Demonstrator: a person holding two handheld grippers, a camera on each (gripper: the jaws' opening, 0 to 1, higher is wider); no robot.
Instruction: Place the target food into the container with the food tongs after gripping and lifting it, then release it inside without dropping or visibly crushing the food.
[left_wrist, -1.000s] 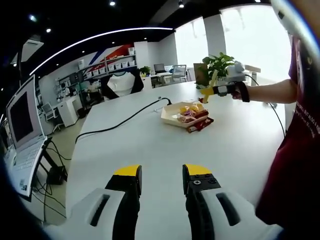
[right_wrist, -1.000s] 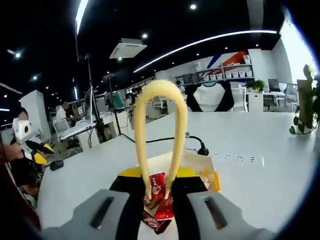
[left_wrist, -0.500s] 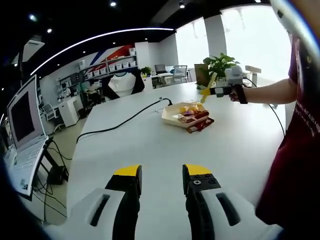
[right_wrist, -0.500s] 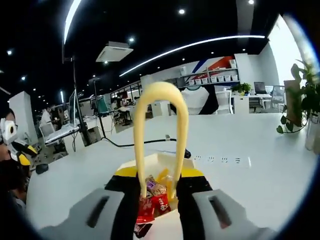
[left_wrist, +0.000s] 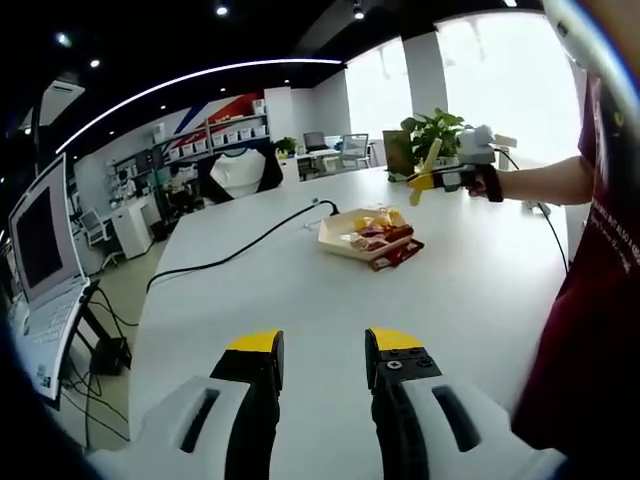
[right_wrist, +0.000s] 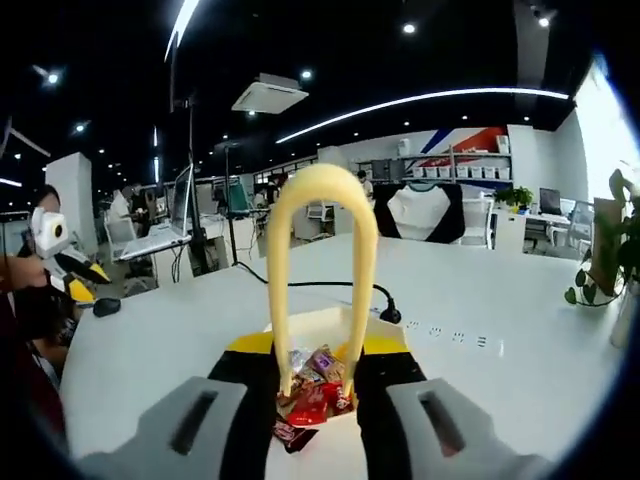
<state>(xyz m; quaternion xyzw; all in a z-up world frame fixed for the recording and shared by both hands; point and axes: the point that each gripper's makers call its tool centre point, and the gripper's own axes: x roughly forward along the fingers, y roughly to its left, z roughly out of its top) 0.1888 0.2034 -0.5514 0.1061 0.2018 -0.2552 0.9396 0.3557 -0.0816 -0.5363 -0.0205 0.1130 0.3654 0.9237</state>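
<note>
My right gripper (right_wrist: 318, 352) is shut on yellow food tongs (right_wrist: 320, 200), whose looped end rises up the middle of the right gripper view. Both tong tips hang over wrapped snacks (right_wrist: 312, 385) lying in and beside a shallow cream tray (right_wrist: 310, 325); I cannot tell whether they pinch one. In the left gripper view the tray (left_wrist: 345, 238) sits mid-table, with a red snack packet (left_wrist: 397, 255) against its near edge. There the right gripper (left_wrist: 470, 172) hovers right of the tray in a person's hand. My left gripper (left_wrist: 320, 350) is open above bare table, well short of the tray.
The white table (left_wrist: 300, 290) carries a black cable (left_wrist: 240, 245) that runs to a plug (right_wrist: 388, 315). An open laptop (left_wrist: 40, 255) stands off its left edge. A potted plant (left_wrist: 432, 128) stands behind the tray. The person's red shirt (left_wrist: 600, 300) is at the right.
The right gripper with the tongs has shifted slightly, its tips going from the red packet beside the tray to the snacks at the tray. The left gripper stays open.
</note>
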